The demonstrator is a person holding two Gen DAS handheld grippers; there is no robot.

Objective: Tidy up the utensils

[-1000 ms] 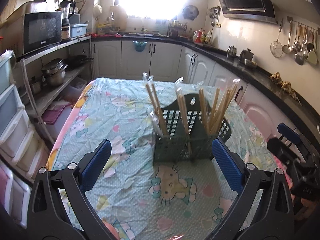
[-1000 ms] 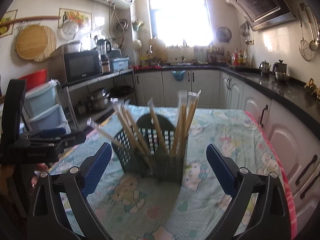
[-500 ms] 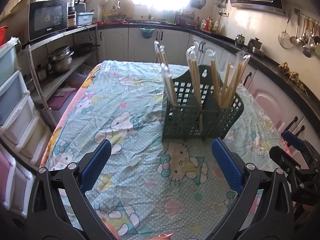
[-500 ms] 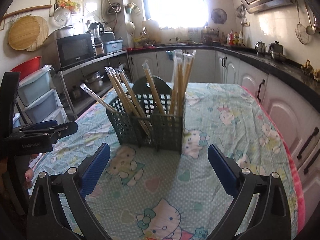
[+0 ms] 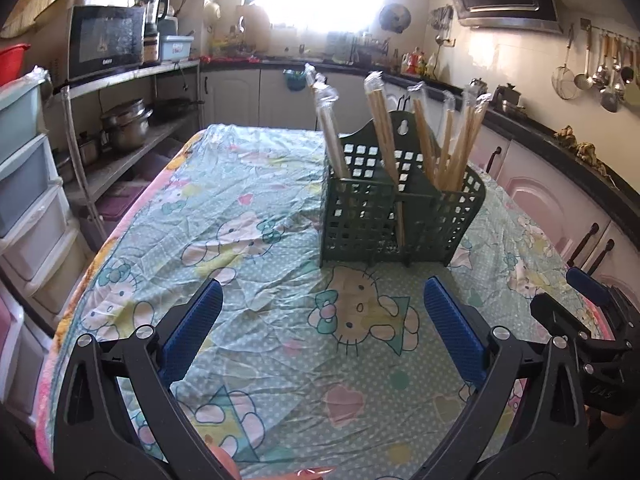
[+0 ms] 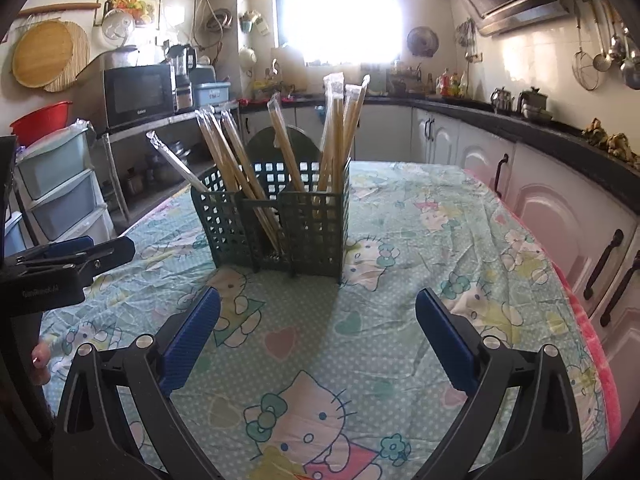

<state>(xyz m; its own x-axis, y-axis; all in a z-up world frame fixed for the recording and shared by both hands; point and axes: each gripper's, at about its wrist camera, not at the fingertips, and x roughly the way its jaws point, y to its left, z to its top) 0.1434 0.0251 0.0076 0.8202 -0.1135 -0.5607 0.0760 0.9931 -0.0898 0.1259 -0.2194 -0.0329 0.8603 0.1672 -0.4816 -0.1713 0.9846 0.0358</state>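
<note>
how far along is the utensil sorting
It looks essentially done: the wrapped chopsticks all stand in the green caddy. Nothing is in hand; the left gripper and right gripper are open and empty. Nothing loose shows on the tablecloth, so little seems left.

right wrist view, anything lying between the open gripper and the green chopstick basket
Nothing: only bare cartoon-cat tablecloth separates the open right gripper from the dark green plastic lattice basket.

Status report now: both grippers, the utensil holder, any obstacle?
Left gripper open, empty. Right gripper open, empty. Green holder upright on tablecloth, wrapped chopsticks inside. Nothing in the way.
</note>
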